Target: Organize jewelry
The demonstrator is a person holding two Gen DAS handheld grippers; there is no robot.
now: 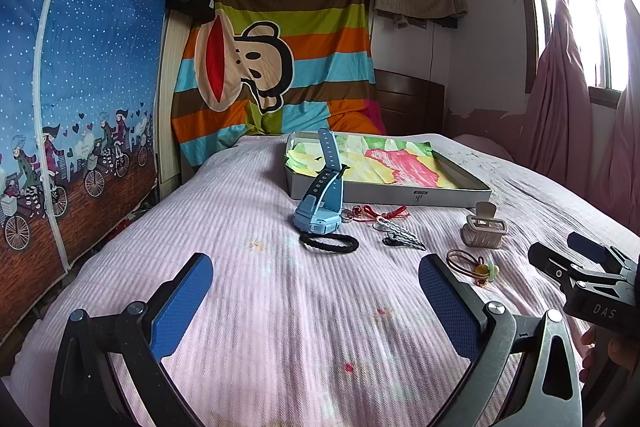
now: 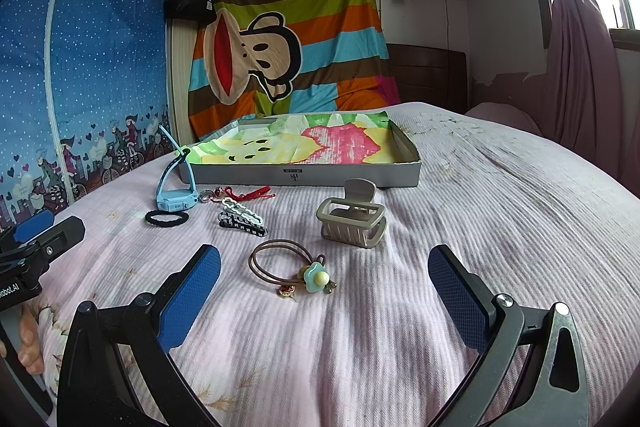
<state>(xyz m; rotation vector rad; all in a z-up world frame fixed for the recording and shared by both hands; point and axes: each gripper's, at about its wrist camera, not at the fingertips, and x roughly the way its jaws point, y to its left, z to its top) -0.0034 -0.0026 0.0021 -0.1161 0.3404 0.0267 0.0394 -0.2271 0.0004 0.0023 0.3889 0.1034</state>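
Nearest, two pairs of tongs held low over a pink ribbed bedspread (image 2: 460, 187): left gripper (image 1: 316, 291) spread wide, blue pads far apart, nothing between them, touching nothing; right gripper (image 2: 324, 291) likewise spread wide and empty, hovering just short of the hair ties. Seen side-on at the edge of each other's view, both close together, neither in contact with any item.

Just beyond the right gripper, a brown hair tie with a teal flower charm (image 2: 288, 267), lying flat. Next out, a beige claw clip (image 2: 352, 223) standing on its teeth, a little to the right. Further left, a black scrunchie-style band (image 2: 166, 217), two flat snap clips, one white (image 2: 242, 207) and one black-striped (image 2: 242, 225), side by side and nearly touching. Behind those, a red knotted cord with small beads (image 2: 248, 193), and a light-blue child's watch (image 2: 176, 195) propped with its strap rising and leaning against the near left corner of the box.

Farthest, a shallow grey box (image 2: 304, 179) lined with a pastel patterned cloth (image 2: 304, 143), apparently holding no jewelry at all.

Judged from this layout: sorting barely begun, if begun. Every piece outside the box on the bedspread, all left to lift and place inside. Likely first target for the right gripper: the flower hair tie directly ahead.
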